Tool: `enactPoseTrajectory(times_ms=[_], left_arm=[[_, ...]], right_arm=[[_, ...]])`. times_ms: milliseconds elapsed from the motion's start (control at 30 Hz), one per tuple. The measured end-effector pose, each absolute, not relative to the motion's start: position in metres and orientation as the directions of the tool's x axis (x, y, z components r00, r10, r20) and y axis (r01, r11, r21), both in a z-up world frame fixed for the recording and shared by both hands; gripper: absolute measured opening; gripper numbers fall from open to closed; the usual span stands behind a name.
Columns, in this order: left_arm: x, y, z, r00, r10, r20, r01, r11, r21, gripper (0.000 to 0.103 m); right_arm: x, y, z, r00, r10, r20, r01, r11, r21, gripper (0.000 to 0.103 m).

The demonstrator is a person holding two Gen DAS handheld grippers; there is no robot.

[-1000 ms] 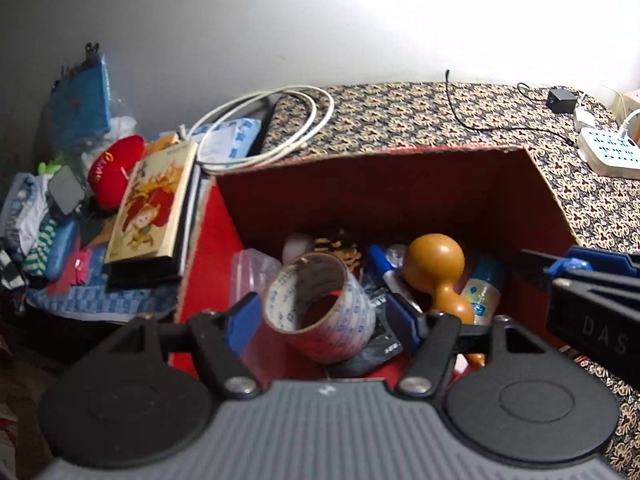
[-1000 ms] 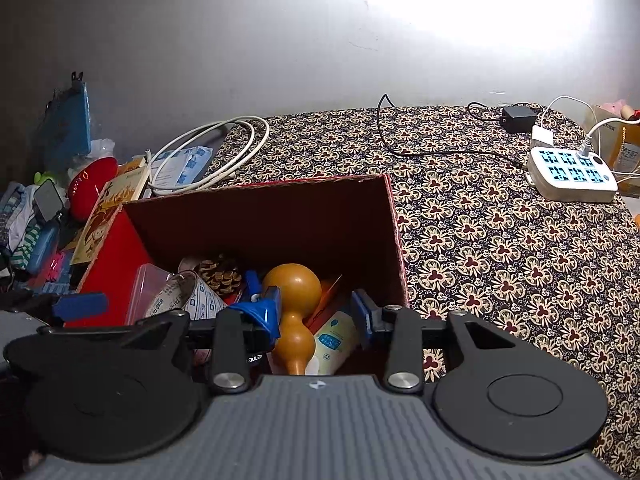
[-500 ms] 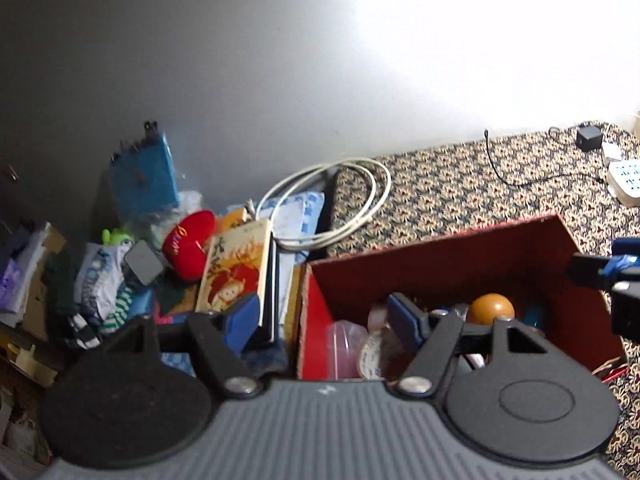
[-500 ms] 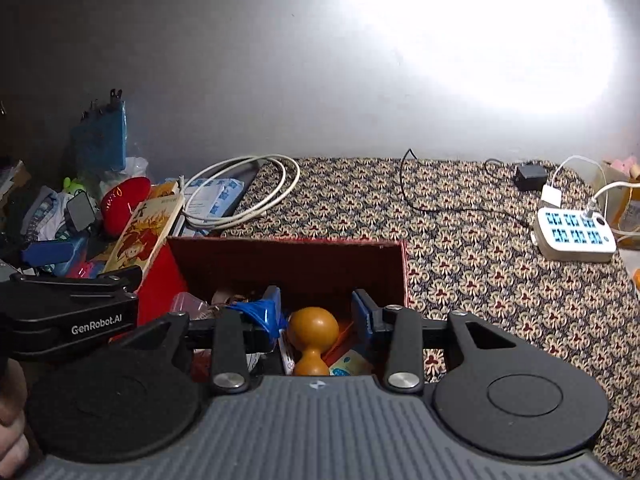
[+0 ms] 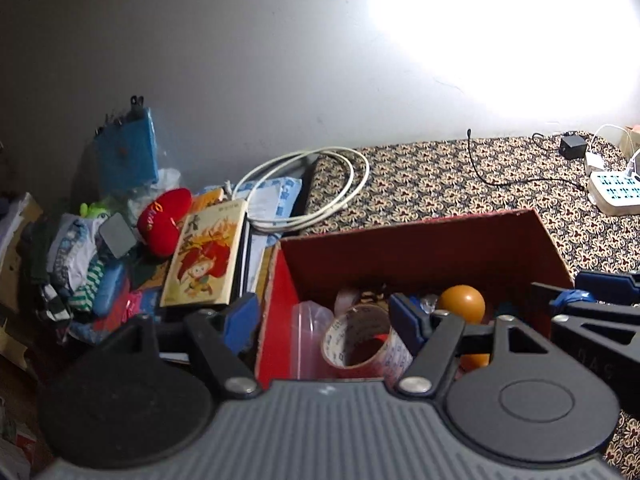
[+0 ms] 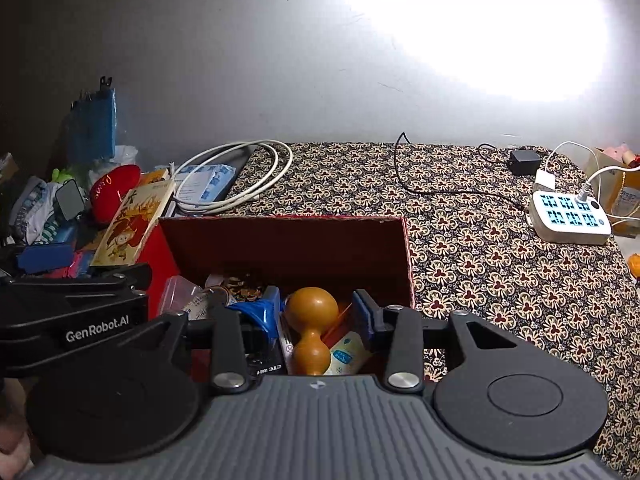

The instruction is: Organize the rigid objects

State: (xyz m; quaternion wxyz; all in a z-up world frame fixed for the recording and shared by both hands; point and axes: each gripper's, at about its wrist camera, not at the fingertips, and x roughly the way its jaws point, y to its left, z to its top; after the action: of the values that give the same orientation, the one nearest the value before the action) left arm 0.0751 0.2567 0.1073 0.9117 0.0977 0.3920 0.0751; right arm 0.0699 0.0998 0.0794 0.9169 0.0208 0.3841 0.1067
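Observation:
A red cardboard box [image 5: 420,248] [image 6: 288,240] stands on the patterned table. Inside it lie a roll of clear tape [image 5: 364,344], an orange wooden gourd [image 6: 312,328] [image 5: 462,304], a small tube [image 6: 348,354], a pine cone [image 6: 240,286] and a clear plastic container [image 5: 308,332]. My left gripper [image 5: 324,320] is open and empty above the box's left wall and the tape. My right gripper [image 6: 316,312] is open above the gourd, its jaws on either side without touching it.
A picture book [image 5: 208,256] lies left of the box beside a pile of clutter with a red plush [image 5: 164,216]. A coiled white cable [image 5: 312,188] lies behind. A white power strip [image 6: 568,216] and black adapter [image 6: 524,160] sit at the far right.
My left gripper lifted up off the tape roll, swung left and came back over the box's left side. The right gripper pulled back and up, still over the gourd.

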Motion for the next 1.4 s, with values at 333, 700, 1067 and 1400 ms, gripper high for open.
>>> enactPoseTrajectory(times_ms=[333, 700, 1067, 1400], left_arm=[[0.087, 0.268, 0.083, 0.632, 0.213, -0.745, -0.079, 0.974, 0.211, 0.071], [0.101, 0.278, 0.055, 0.579, 0.195, -0.792, -0.079, 0.980, 0.183, 0.071], [0.110, 0.280, 0.030, 0.543, 0.178, -0.821, -0.055, 0.983, 0.177, 0.071], [0.119, 0.283, 0.018, 0.538, 0.163, -0.827, -0.047, 0.985, 0.164, 0.071]], right_arm=[[0.079, 0.100, 0.063, 0.660, 0.204, -0.723, -0.148, 0.979, 0.141, 0.024], [0.093, 0.103, 0.045, 0.623, 0.206, -0.755, -0.145, 0.978, 0.147, 0.024], [0.103, 0.101, 0.028, 0.598, 0.188, -0.779, -0.141, 0.982, 0.129, 0.025], [0.111, 0.101, 0.015, 0.577, 0.163, -0.800, -0.131, 0.986, 0.106, 0.025]])
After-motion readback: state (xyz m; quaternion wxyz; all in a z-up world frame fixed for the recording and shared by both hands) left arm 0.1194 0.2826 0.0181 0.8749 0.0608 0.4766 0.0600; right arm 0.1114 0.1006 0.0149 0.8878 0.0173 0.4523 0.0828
